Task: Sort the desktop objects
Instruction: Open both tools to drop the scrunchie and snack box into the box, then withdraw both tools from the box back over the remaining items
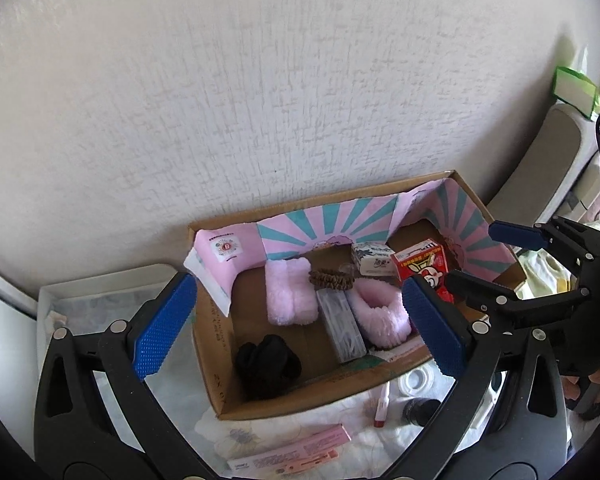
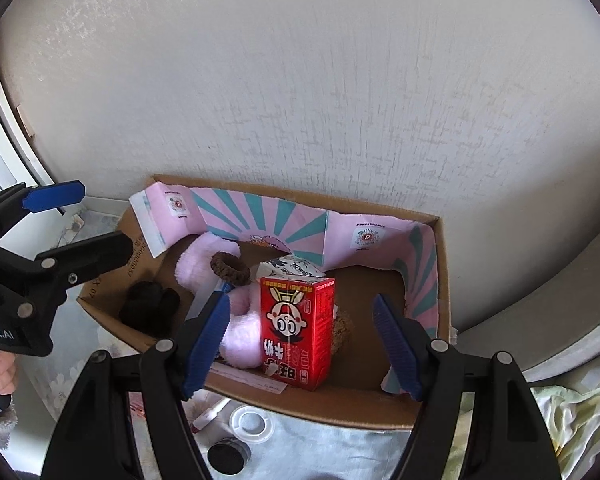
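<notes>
The left gripper stood wide open above the near left part of the cardboard box, with nothing between its blue pads. The right gripper was also open, though less wide, and held nothing; the red carton stood upright in the box in the gap between its pads, touching neither.

The box sat against a white wall, its inner sides lined with pink and teal paper. Inside it lay two pink fluffy slippers, a brown scrunchie resting on one of them, a grey flat pack between the slippers, a black bundle at the near left corner, and a white tissue pack just behind the red carton.

Outside the box, on the cloth before its near wall, lay a pink flat carton, a red-capped tube, a white ring lid and a dark round cap.
</notes>
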